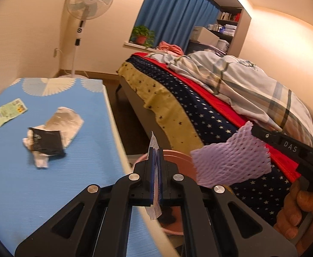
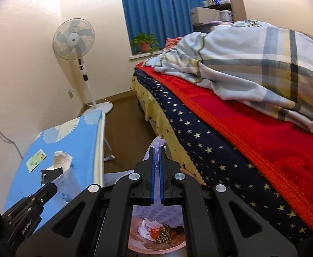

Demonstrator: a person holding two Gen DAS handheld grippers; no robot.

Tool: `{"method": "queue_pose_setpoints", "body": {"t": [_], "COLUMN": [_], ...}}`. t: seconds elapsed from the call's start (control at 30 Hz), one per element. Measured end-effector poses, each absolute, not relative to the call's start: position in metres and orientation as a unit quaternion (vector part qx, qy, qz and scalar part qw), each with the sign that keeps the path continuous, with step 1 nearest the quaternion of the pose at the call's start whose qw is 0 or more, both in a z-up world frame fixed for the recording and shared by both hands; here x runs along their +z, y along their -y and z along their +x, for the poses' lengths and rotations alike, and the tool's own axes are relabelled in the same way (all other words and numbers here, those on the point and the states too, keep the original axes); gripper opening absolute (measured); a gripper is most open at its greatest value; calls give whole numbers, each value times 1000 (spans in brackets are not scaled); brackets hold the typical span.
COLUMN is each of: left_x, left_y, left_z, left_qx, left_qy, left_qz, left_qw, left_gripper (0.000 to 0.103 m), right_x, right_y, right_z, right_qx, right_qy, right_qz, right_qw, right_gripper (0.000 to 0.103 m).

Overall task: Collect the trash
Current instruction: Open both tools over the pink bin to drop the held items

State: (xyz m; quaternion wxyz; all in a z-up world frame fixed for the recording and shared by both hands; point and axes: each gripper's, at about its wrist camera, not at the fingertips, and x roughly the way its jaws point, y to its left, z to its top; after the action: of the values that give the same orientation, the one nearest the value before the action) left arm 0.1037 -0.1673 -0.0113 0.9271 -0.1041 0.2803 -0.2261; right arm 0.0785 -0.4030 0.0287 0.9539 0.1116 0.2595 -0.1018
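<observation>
My left gripper (image 1: 155, 150) is shut on a thin clear plastic wrapper (image 1: 153, 140) that sticks out above and below its blue pads. It hangs over the rim of a pink bin (image 1: 177, 156) beside the blue table (image 1: 70, 184). My right gripper (image 2: 157, 147) is shut on a purple foam net (image 1: 231, 160) and points down into the bin (image 2: 135, 238), which holds crumpled paper and other scraps. On the table lie a green packet (image 1: 10, 111), a silver wrapper (image 1: 66, 120), a black packet (image 1: 47, 143) and a white tissue (image 1: 40, 160).
A bed with a star-patterned cover (image 1: 199, 115) and a plaid blanket (image 2: 252, 68) runs along the right of the bin. A standing fan (image 2: 75, 40) is at the far wall, with blue curtains (image 2: 156, 10) and a potted plant (image 2: 144, 42) at the window.
</observation>
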Motion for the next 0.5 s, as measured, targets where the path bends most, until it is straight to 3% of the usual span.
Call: {"method": "queue_pose_setpoints", "body": {"t": [0.5], "left_x": [-47], "left_y": [213], "left_z": [124], "left_qx": [-274], "left_qy": [-321], "left_qz": [-103], "left_qw": [901], "left_gripper": [2], "right_x": [-1], "right_y": [417], "right_z": [95], "right_qx": [-138], "right_qy": [-289], "right_qz": [124], "right_qw": [939], "right_gripper": [4]}}
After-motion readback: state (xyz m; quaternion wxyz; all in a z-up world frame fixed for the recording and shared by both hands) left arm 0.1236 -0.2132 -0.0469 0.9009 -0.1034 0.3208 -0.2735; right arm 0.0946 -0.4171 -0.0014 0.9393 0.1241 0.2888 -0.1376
